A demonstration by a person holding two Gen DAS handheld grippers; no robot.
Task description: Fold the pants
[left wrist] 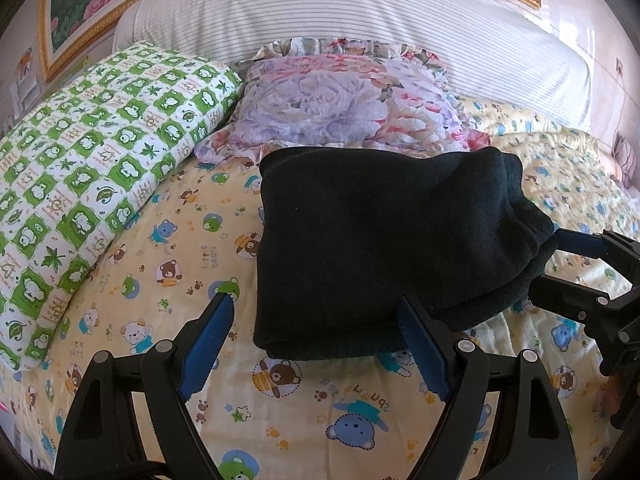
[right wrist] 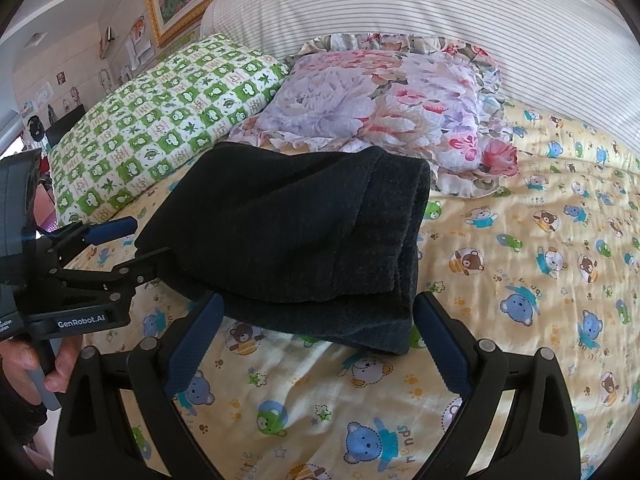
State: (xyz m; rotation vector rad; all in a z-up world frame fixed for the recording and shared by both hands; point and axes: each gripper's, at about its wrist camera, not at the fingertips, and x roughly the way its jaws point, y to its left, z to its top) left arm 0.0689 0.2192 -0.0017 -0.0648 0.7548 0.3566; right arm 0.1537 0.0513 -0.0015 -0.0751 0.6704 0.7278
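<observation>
The dark pants (left wrist: 372, 248) lie folded in a thick bundle on the yellow bear-print bedsheet (left wrist: 180, 240); they also show in the right wrist view (right wrist: 296, 240). My left gripper (left wrist: 316, 312) is open, its fingers either side of the bundle's near left corner, holding nothing. My right gripper (right wrist: 320, 312) is open at the bundle's near right edge, empty. In the left wrist view the right gripper (left wrist: 560, 264) reaches in from the right against the bundle. In the right wrist view the left gripper (right wrist: 132, 244) sits at the bundle's left side.
A green checked pillow (left wrist: 92, 184) lies to the left and a floral pillow (left wrist: 344, 100) just behind the pants. A striped headboard cushion (left wrist: 340, 12) runs along the back. The bedsheet (right wrist: 520, 280) spreads out to the right.
</observation>
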